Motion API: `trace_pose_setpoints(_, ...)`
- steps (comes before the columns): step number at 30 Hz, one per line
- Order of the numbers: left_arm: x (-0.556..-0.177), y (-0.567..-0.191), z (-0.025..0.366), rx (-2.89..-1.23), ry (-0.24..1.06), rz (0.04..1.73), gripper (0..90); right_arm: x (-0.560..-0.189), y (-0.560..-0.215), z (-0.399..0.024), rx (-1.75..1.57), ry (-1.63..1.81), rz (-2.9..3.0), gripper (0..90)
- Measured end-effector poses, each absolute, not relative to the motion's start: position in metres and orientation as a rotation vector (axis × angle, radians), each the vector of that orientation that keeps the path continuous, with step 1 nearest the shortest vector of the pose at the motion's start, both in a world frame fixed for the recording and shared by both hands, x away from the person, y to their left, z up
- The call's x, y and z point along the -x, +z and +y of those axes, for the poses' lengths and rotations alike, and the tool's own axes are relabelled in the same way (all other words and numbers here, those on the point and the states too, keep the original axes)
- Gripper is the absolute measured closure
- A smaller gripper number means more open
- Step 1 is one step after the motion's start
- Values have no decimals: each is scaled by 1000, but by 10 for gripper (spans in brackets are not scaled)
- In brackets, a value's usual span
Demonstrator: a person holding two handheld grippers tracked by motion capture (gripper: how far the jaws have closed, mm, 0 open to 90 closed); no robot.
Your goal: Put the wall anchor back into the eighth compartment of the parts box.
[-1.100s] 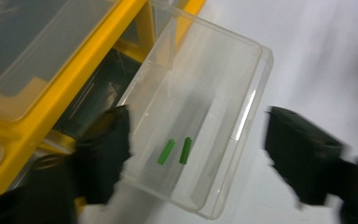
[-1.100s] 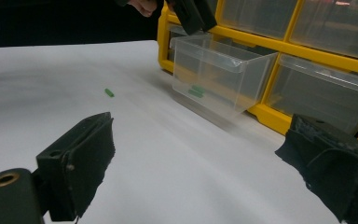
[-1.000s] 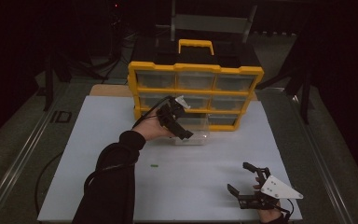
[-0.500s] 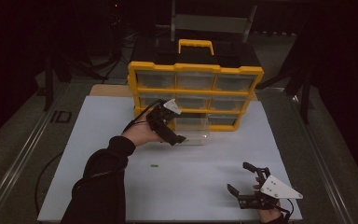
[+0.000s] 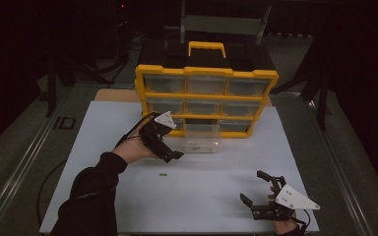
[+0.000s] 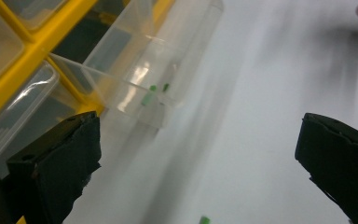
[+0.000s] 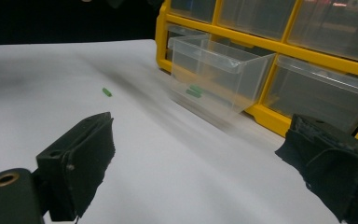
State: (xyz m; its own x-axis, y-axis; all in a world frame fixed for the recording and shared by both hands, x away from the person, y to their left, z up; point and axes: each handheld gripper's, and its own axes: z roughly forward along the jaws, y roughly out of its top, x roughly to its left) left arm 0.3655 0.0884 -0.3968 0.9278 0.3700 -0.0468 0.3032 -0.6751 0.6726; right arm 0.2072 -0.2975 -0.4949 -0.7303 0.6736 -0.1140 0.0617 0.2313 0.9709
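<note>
Left gripper (image 5: 170, 152), held just left of the pulled-out drawer (image 5: 202, 145); jaws spread wide and empty, as the left gripper view confirms, with bare table between the two black pads. The drawer, clear plastic, projects from the bottom row of the yellow organizer (image 5: 205, 98) and rests on the white table (image 5: 103, 128); its outline is faint in the high view against the pale surface. Green pegs (image 6: 148, 97) lie inside the drawer; their number is hard to make out through the glare and motion blur. One loose peg (image 5: 163, 174) lies on the table in front of the left hand, well apart from the drawer; in the left gripper view it is cut off at the lower edge.

Right gripper (image 5: 263, 194), near the table's front right corner, well apart from the organizer; jaws open, holding nothing. Its hand is largely cut off by the bottom edge. Contents of the other compartments cannot be made out.
</note>
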Motion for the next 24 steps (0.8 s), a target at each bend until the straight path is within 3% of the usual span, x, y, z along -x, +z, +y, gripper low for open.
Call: trace_pose_setpoints(24, -331, -434, 116, -2335, 83, 424, 0, -209, -496, -294, -664, 1516, 1996, 81)
